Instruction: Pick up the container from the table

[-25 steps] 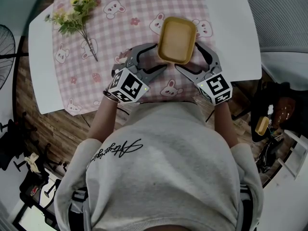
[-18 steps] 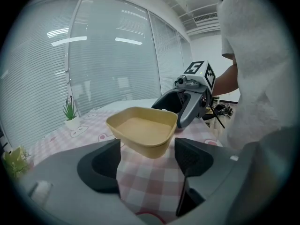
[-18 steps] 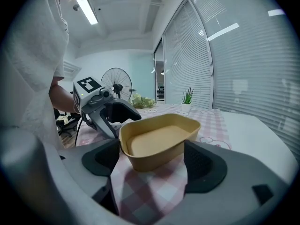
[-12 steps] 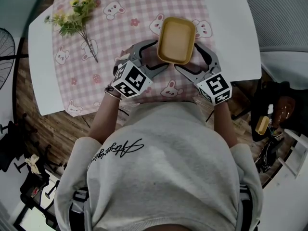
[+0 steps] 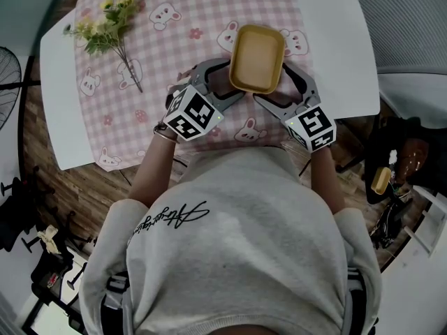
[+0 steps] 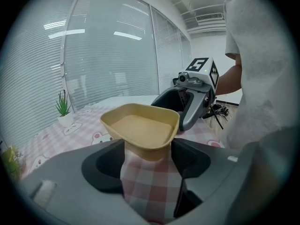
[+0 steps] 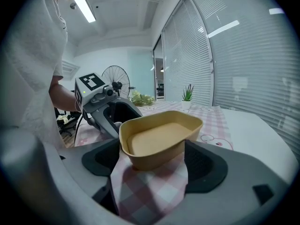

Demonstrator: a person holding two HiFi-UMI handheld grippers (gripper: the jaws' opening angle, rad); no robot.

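Change: the left gripper (image 5: 232, 81) has rolled a little, so its marker cube (image 5: 193, 114) sits slightly farther from the person and closer to the container (image 5: 257, 56) than before. Its jaws have just been closing, with the container's near-left corner between them. The right gripper (image 5: 272, 82) and the container have not moved.
Container: a shallow tan tray with rounded corners, on the pink checked tablecloth (image 5: 160, 40), toward the near right of the white table (image 5: 328, 40). Its base looks to be resting on the cloth.
Left gripper: jaws wide, pads pressed against the walls of the container's narrow near end, with the rim overhanging them.
Right gripper: jaws wide, clamped across the near-right corner, pads against both walls.
In the way: the two grippers' inner fingers lie near each other along the container's near side, without touching.
Around: a sprig of yellow flowers (image 5: 105, 23) lies at the far left of the cloth, well apart. A small potted plant (image 7: 187, 95) stands farther back. A fan (image 5: 7, 68) stands off the table to the left.
Edges: the table's near edge runs just behind the marker cubes, against the person's shirt (image 5: 230, 243). A bare white strip lies to the right of the cloth.
Open room: plain cloth stretches to the left of the container and beyond it.
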